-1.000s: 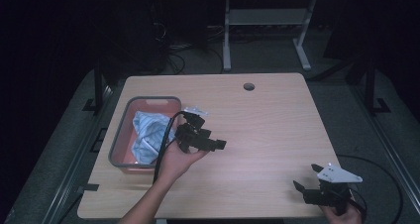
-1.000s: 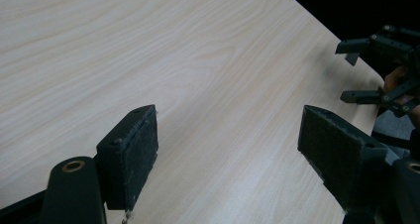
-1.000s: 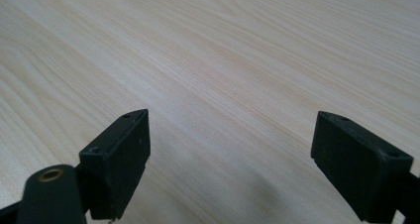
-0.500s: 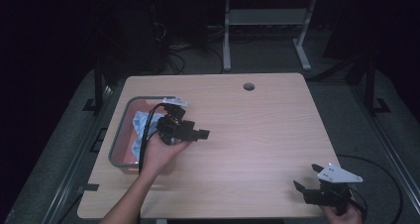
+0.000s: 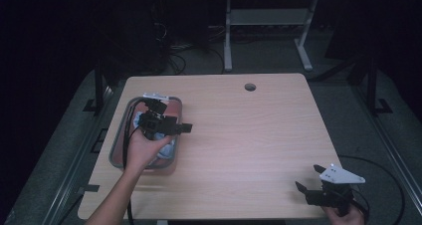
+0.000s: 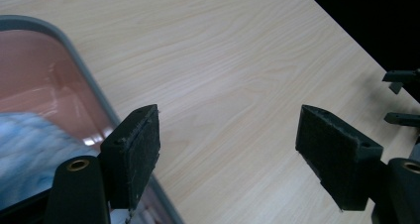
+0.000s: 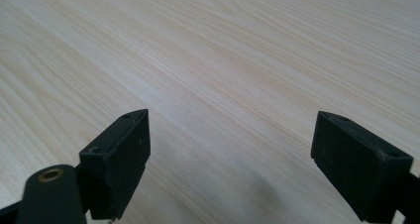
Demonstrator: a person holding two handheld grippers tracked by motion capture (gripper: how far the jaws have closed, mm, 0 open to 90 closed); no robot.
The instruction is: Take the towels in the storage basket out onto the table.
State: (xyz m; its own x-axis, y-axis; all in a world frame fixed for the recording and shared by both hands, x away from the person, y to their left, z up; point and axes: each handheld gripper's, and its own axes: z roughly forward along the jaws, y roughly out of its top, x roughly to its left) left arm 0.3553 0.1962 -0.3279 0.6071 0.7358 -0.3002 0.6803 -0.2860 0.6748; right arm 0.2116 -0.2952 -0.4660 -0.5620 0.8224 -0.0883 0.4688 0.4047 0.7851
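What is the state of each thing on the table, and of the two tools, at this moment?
Left tool: open, empty, above the tray's right rim.
Right tool: open, empty, low over bare wood at the near right corner.
Tray: upright at the left of the table, holding the cloth.
Blue-and-white cloth: crumpled, lying inside the tray, not gripped.
Table: bare wood right of the tray.

High view dim: table [image 5: 239, 135] lit from above, everything around table near black, grainy. Left gripper [image 5: 169, 127] soft, slightly motion-smeared over tray [image 5: 115, 143]. Left gripper view bright, even; small glare spots on tray wall [image 6: 94, 140], cloth [image 6: 34, 149] inside tray blurred, dark void past table's far edge. Right gripper view bright, wood grain sharp, faint soft shadow on table between jaws
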